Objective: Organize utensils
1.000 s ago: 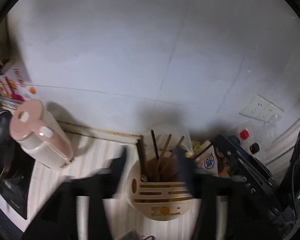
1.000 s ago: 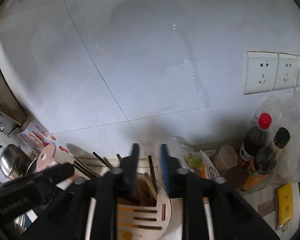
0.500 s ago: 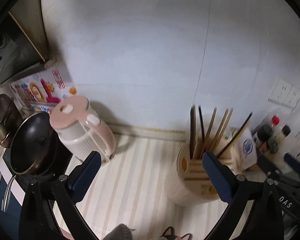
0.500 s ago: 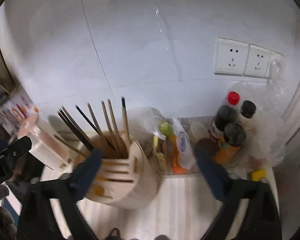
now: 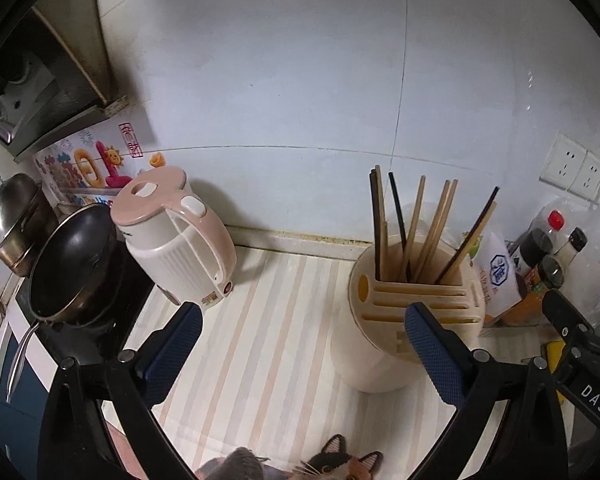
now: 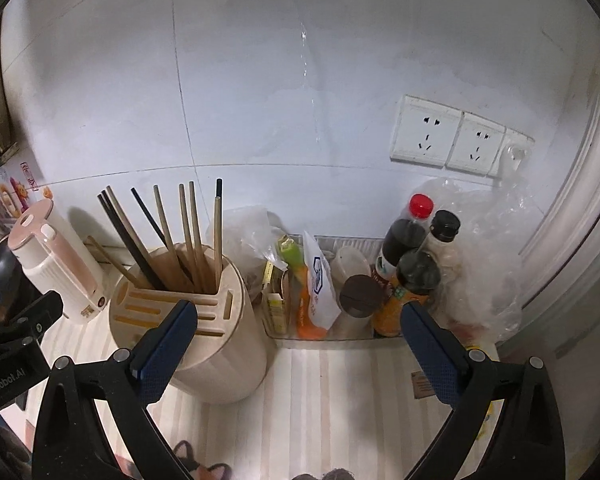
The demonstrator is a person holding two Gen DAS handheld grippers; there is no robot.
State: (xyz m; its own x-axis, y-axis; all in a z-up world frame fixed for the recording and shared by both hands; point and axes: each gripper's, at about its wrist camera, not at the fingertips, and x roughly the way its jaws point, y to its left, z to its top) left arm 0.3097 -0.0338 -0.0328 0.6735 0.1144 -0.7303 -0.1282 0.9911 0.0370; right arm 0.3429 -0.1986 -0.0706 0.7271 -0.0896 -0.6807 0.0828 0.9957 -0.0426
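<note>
A round cream utensil holder [image 5: 404,328] stands on the striped counter, with several wooden and black chopsticks [image 5: 416,232] upright in its back slot. It also shows in the right wrist view [image 6: 216,340], with the chopsticks [image 6: 180,236]. My left gripper [image 5: 302,350] is open and empty, held back from the counter, its right finger in front of the holder. My right gripper [image 6: 296,344] is open and empty, its left finger in front of the holder. The right gripper's black body shows at the left wrist view's right edge [image 5: 580,356].
A pink and white kettle [image 5: 176,240] stands left of the holder, beside a black pan [image 5: 76,264] and a steel pot [image 5: 12,216]. A clear tray [image 6: 324,338] with sauce bottles [image 6: 412,264] and packets sits right of the holder. Wall sockets [image 6: 448,136] are above.
Both grippers opened wide from nearly shut over the holder a second ago and pulled back and up. The holder with its chopsticks now stands farther off in both views.
</note>
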